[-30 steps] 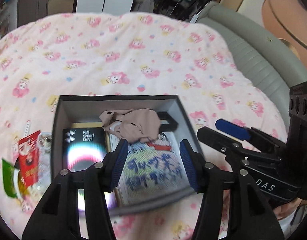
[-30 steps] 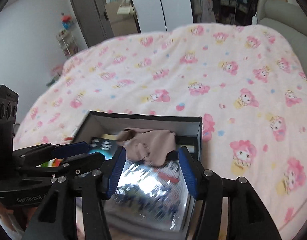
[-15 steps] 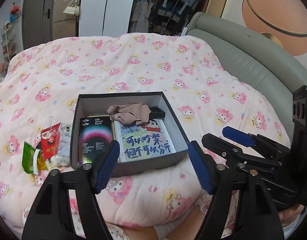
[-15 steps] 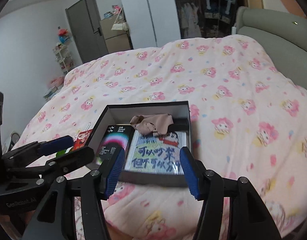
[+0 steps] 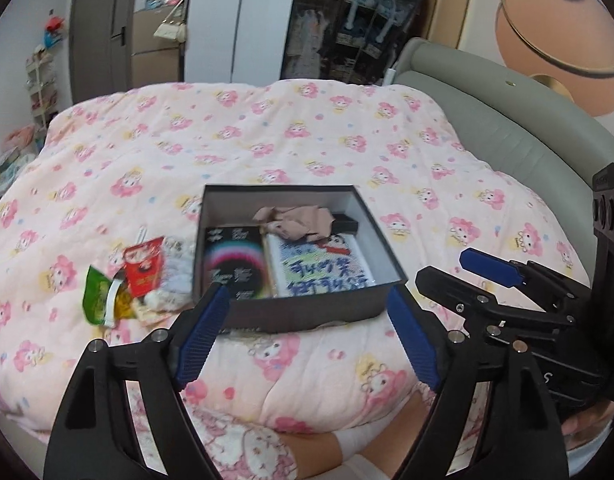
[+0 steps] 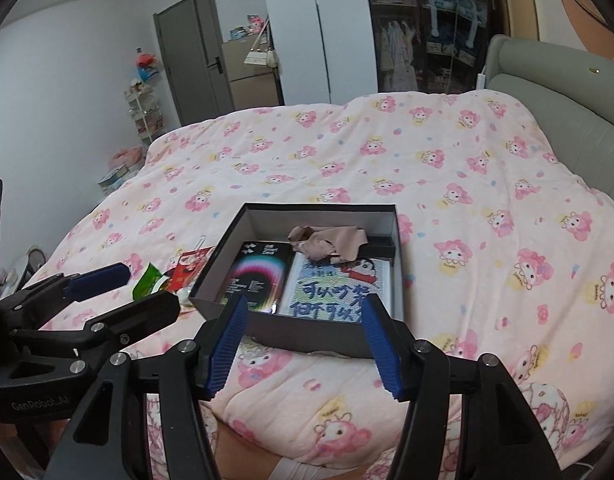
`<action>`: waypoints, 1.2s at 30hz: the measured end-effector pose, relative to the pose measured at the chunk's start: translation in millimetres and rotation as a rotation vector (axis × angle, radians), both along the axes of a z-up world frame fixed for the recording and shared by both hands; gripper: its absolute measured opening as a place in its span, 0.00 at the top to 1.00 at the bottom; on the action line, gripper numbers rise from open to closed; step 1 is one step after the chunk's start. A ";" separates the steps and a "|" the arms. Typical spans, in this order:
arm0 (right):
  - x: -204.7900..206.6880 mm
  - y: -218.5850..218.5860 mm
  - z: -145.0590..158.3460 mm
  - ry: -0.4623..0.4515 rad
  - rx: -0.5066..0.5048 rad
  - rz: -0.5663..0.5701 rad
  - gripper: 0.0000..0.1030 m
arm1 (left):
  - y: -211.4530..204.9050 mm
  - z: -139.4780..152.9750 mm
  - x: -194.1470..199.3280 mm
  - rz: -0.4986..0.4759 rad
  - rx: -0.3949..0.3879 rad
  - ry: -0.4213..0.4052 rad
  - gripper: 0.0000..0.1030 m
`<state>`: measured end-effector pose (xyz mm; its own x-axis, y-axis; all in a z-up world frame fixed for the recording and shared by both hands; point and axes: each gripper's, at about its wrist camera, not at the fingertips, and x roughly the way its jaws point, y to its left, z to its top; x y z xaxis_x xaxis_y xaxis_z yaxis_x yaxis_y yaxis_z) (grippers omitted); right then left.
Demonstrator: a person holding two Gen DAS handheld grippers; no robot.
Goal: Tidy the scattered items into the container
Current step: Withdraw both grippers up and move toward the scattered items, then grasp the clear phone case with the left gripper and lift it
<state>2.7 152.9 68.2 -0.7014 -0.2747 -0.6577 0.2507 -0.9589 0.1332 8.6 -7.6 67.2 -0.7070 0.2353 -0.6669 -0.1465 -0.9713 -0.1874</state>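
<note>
Soft quilt (image 5: 291, 132) is the trouble: packets (image 5: 127, 280) lie bunched just left of the box (image 5: 307, 308), possibly overlapping. Both the left hand-held gripper (image 5: 307, 336) and right hand-held gripper (image 6: 303, 340) are held apart, empty. Bedding could be pinched with a packet.

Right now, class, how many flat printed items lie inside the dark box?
2: a black booklet at left and a cartoon-printed pack at right; the beige cloth may hide more.
</note>
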 end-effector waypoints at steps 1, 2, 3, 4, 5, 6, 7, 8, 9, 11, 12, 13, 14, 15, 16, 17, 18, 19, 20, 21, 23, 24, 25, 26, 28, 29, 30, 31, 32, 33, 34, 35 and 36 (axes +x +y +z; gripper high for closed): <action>1.5 -4.4 -1.9 -0.004 -0.004 0.013 0.40 | -6.0 -2.3 1.3 0.009 0.004 -0.005 0.20; 1.1 -11.3 -4.8 -0.013 -0.004 0.031 0.40 | -12.1 -4.9 2.9 0.020 0.006 -0.010 0.20; 1.3 -17.7 -7.3 -0.021 -0.002 0.043 0.40 | -19.6 -8.5 5.2 0.037 0.005 -0.016 0.20; 0.5 -25.1 -10.5 -0.029 0.000 0.058 0.40 | -26.3 -11.8 7.1 0.052 0.007 -0.021 0.20; -0.9 -32.7 -13.7 -0.036 0.003 0.074 0.40 | -36.8 -16.4 9.0 0.075 0.016 -0.031 0.20; -2.5 -41.5 -17.3 -0.046 0.004 0.094 0.40 | -44.8 -19.7 10.0 0.089 0.026 -0.038 0.20; -4.7 -50.8 -21.5 -0.055 -0.002 0.119 0.40 | -55.3 -24.1 11.3 0.108 0.042 -0.048 0.20; -7.2 -60.2 -26.2 -0.067 -0.016 0.150 0.40 | -65.9 -28.4 12.6 0.128 0.055 -0.056 0.20; -8.5 -68.2 -30.7 -0.079 -0.028 0.177 0.40 | -78.1 -32.9 13.9 0.155 0.062 -0.064 0.20; -15.8 -91.3 -41.4 -0.111 -0.045 0.243 0.40 | -105.6 -43.8 15.5 0.215 0.064 -0.081 0.20; -18.5 -102.1 -45.1 -0.118 -0.040 0.261 0.41 | -117.3 -49.2 16.0 0.240 0.072 -0.091 0.20; -23.0 -115.0 -49.0 -0.122 -0.041 0.286 0.41 | -129.5 -55.1 16.6 0.265 0.085 -0.102 0.21; -28.2 -127.7 -52.9 -0.132 -0.042 0.310 0.41 | -145.9 -63.5 16.9 0.295 0.109 -0.116 0.22; -33.9 -140.2 -57.1 -0.143 -0.047 0.334 0.41 | -161.3 -71.6 16.6 0.320 0.137 -0.130 0.23; -38.0 -149.7 -61.3 -0.152 -0.045 0.348 0.41 | -176.9 -80.2 15.6 0.350 0.170 -0.151 0.26; -43.5 -161.6 -67.1 -0.164 -0.037 0.363 0.42 | -189.0 -86.3 13.3 0.371 0.193 -0.167 0.31; -49.0 -173.1 -72.6 -0.174 -0.031 0.377 0.48 | -204.0 -95.3 9.6 0.396 0.222 -0.186 0.34; -53.6 -184.2 -77.7 -0.185 -0.023 0.387 0.55 | -215.1 -102.9 5.2 0.414 0.239 -0.202 0.38; -58.1 -193.1 -81.3 -0.189 -0.018 0.397 0.57 | -225.5 -111.4 0.1 0.431 0.257 -0.219 0.43; -63.0 -202.3 -84.3 -0.187 -0.015 0.410 0.61 | -232.5 -117.6 -6.5 0.434 0.278 -0.230 0.46; -74.3 -210.2 -84.6 -0.170 -0.008 0.397 0.68 | -239.3 -131.6 -27.5 0.401 0.341 -0.253 0.54; -83.2 -209.5 -83.9 -0.154 -0.011 0.365 0.68 | -238.9 -137.9 -39.1 0.376 0.367 -0.264 0.55; -91.1 -207.5 -83.0 -0.147 -0.012 0.338 0.68 | -237.7 -142.8 -51.7 0.355 0.382 -0.275 0.59; -99.3 -205.3 -83.7 -0.147 -0.010 0.315 0.69 | -233.4 -150.3 -68.0 0.332 0.392 -0.284 0.62; -118.9 -204.0 -89.7 -0.166 -0.003 0.285 0.76 | -225.3 -166.9 -96.9 0.304 0.404 -0.317 0.64; -126.3 -204.6 -93.6 -0.178 -0.004 0.284 0.77 | -222.0 -172.4 -108.3 0.297 0.408 -0.338 0.67; -132.8 -206.2 -98.2 -0.190 -0.002 0.286 0.78 | -218.0 -181.1 -121.9 0.292 0.409 -0.369 0.67; -137.6 -208.4 -103.0 -0.202 0.002 0.291 0.78 | -215.2 -185.7 -129.3 0.292 0.402 -0.384 0.67; -140.8 -210.3 -106.9 -0.212 0.005 0.296 0.78 | -212.3 -191.5 -138.4 0.289 0.395 -0.398 0.67; -143.6 -212.0 -110.3 -0.218 0.006 0.302 0.78 | -210.8 -195.5 -144.5 0.287 0.395 -0.410 0.67; -145.4 -213.0 -112.9 -0.220 0.006 0.306 0.78 | -210.1 -201.4 -151.3 0.287 0.403 -0.427 0.67; -147.8 -213.4 -115.7 -0.223 0.007 0.308 0.78 | -210.5 -205.1 -154.6 0.289 0.410 -0.437 0.67; -149.2 -213.5 -117.5 -0.226 0.007 0.307 0.78 | -210.5 -210.7 -159.4 0.289 0.419 -0.452 0.67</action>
<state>-146.6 -60.6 -49.2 -0.4245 -0.4446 -0.7888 0.4918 -0.8447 0.2114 -150.8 -218.1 -143.5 -0.4539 0.3811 -0.8054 0.2893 -0.7919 -0.5378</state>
